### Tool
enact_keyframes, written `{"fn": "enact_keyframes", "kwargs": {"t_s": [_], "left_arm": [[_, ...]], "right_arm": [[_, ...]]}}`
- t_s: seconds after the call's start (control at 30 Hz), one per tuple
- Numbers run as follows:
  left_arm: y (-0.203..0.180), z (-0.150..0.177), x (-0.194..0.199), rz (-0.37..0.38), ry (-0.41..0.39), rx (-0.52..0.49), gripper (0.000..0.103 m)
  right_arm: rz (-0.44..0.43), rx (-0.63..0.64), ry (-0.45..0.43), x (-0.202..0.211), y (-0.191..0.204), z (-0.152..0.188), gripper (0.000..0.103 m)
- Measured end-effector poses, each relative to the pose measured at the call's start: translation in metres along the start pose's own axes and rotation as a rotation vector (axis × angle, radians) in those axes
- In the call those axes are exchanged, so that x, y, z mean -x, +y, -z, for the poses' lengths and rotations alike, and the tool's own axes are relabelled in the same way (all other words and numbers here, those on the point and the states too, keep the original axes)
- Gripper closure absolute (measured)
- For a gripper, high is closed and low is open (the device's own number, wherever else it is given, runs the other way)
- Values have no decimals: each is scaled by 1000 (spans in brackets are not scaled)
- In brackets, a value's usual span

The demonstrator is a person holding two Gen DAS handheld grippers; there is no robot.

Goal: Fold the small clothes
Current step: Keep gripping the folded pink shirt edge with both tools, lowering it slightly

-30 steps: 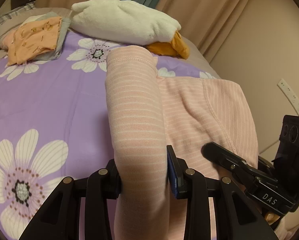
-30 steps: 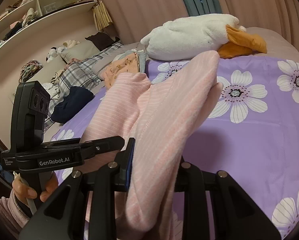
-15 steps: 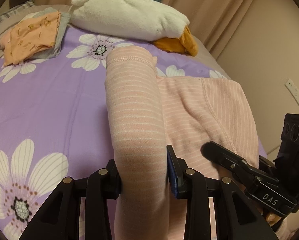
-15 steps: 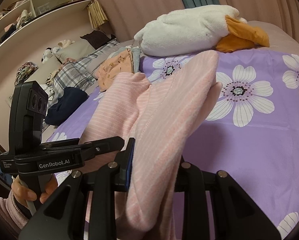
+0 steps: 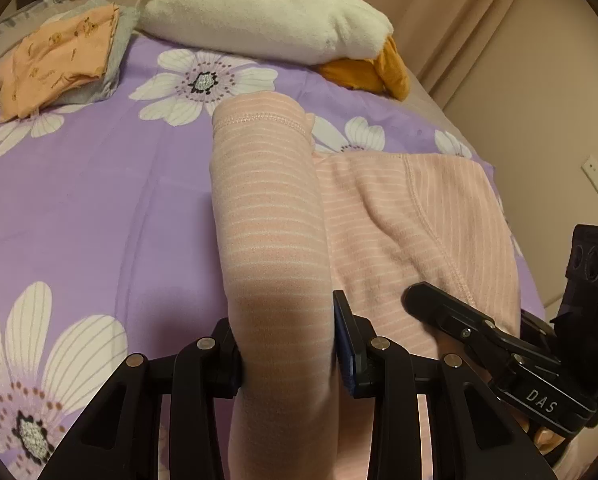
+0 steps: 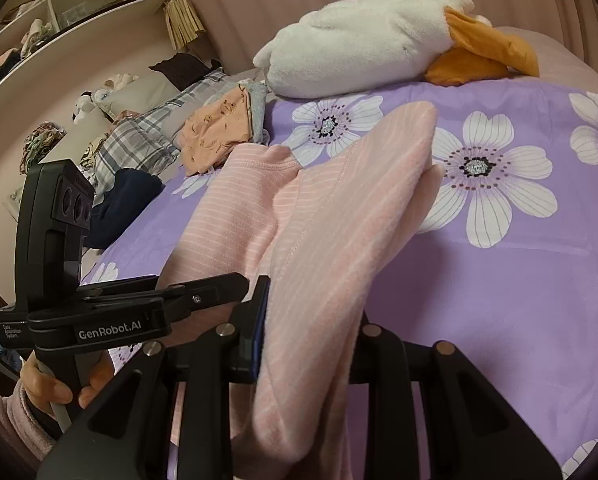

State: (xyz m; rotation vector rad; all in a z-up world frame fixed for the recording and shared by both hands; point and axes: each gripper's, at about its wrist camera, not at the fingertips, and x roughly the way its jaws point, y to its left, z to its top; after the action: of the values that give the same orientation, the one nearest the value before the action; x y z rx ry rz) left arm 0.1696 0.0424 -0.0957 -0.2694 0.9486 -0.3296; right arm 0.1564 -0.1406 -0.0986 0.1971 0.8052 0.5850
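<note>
Each tool is clamped on the pink striped garment (image 5: 275, 248): left tool (image 5: 287, 344) on one leg, right tool (image 6: 307, 344) on the other, long axis running forward over the bed (image 5: 99, 208).

In front of you, a purple flowered bedsheet (image 5: 99, 200) fills the frame. At the upper centre lies a white plush duck (image 5: 259, 4); wall shelves (image 6: 59, 8) sit upper left.

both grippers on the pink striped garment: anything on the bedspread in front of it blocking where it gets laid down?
Nothing visible. The left gripper and right gripper both clamp the pink striped garment; the purple bedspread directly ahead is bare. The folded orange clothes and plush duck lie farther back.
</note>
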Motion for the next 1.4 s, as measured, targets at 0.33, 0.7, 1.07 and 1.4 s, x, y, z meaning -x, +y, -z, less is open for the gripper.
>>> {"fn": "enact_keyframes", "kwargs": {"t_s": [0.33, 0.7, 1.07, 1.4], "left_arm": [[5, -4, -16, -8, 23, 5, 69], [10, -5, -32, -18, 52, 7, 69], [13, -4, -43, -31, 76, 8, 69], [14, -5, -47, -34, 85, 10, 69]], "right_arm": [[1, -16, 19, -16, -10, 1, 76], [7, -31, 42, -30, -21, 3, 76], [9, -52, 67, -41, -27, 7, 75], [10, -70, 81, -47, -33, 9, 75]]}}
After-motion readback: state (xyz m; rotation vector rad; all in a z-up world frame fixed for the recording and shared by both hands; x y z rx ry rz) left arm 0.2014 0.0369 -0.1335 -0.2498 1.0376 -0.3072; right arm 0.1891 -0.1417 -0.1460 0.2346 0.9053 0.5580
